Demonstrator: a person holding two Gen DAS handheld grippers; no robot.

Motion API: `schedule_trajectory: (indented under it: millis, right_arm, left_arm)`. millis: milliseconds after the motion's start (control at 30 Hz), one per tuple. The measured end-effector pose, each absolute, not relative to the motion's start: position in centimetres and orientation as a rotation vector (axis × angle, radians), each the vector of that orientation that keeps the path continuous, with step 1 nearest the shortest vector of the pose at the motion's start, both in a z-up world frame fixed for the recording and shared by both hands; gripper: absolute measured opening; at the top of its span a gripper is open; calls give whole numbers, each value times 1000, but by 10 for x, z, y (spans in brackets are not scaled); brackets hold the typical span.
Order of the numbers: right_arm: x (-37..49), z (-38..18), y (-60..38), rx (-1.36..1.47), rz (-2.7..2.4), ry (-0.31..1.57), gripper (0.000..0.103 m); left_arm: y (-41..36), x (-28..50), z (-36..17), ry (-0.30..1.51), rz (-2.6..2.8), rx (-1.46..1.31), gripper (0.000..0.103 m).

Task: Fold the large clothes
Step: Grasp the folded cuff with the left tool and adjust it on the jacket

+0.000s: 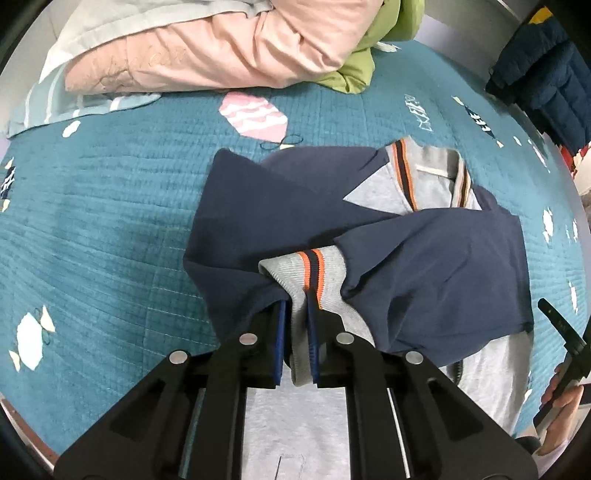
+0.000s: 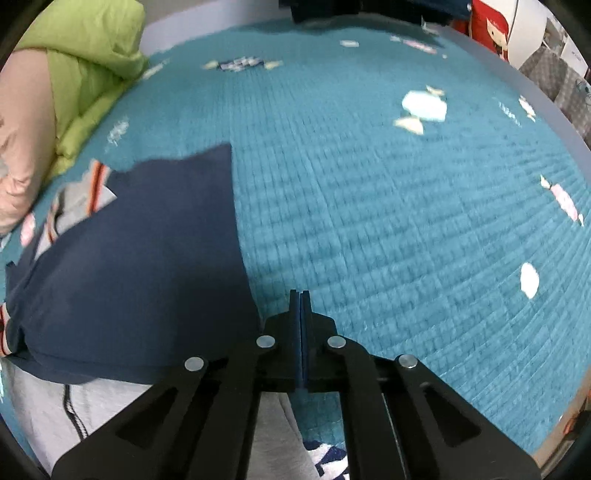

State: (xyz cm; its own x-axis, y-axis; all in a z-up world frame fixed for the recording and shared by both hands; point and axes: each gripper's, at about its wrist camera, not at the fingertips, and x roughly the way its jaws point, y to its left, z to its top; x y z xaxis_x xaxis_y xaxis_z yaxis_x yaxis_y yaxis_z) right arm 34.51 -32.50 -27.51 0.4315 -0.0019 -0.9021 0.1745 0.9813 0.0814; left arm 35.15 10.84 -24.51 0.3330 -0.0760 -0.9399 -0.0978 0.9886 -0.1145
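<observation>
A navy and grey sweatshirt [image 1: 436, 266] with an orange-striped collar [image 1: 413, 173] lies on the teal quilted bedspread [image 1: 110, 229]. One navy sleeve is folded across its body. My left gripper [image 1: 297, 302] is shut on that sleeve's grey ribbed cuff [image 1: 306, 266], which bunches up between the blue pads. In the right wrist view, my right gripper [image 2: 301, 293] is shut, its pads pressed together with nothing seen between them. It hangs over the bedspread [image 2: 406, 221] just right of the sweatshirt's navy cloth [image 2: 140, 258]. A hand [image 1: 561, 398] holds the right gripper at the left view's right edge.
A pile of pink [image 1: 229, 48] and green [image 1: 354, 70] padded jackets lies at the back left of the bed. A dark blue puffer jacket [image 1: 546, 74] sits at the far right edge. Beyond the bed edge stands a red item [image 2: 491, 29].
</observation>
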Motion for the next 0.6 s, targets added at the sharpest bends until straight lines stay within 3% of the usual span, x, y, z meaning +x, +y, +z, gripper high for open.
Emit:
schedule_trajectory:
  millis: [33,67,100,167,300,433,600]
  right_arm:
    - [346,-274,-322,162,-100,1122,6]
    - [346,-275,-320,161,-89,1125,14]
    - [347,-276,-317,163,-73,1128,28]
    - [348,-279,-311,148,-64,1136,43]
    - [349,-284,-301,113,-38,1157,46]
    - [349,-285,-303,123,-28,1162,48]
    - [350,-286,-304,133,-29,1167,51]
  left_arm:
    - [106,353,-243,1249,10,-143,10]
    - [104,355,-243,1270,9,-122,11]
    - [101,356,-243,1292,6,-106,11]
    - [99,356,-245,1315,12,-88,12]
    - [96,356,-251,1378,25,-76,13]
    - [91,359,-253,1401,67,-22,29]
    - [92,372,-261,1442,93,-41,29]
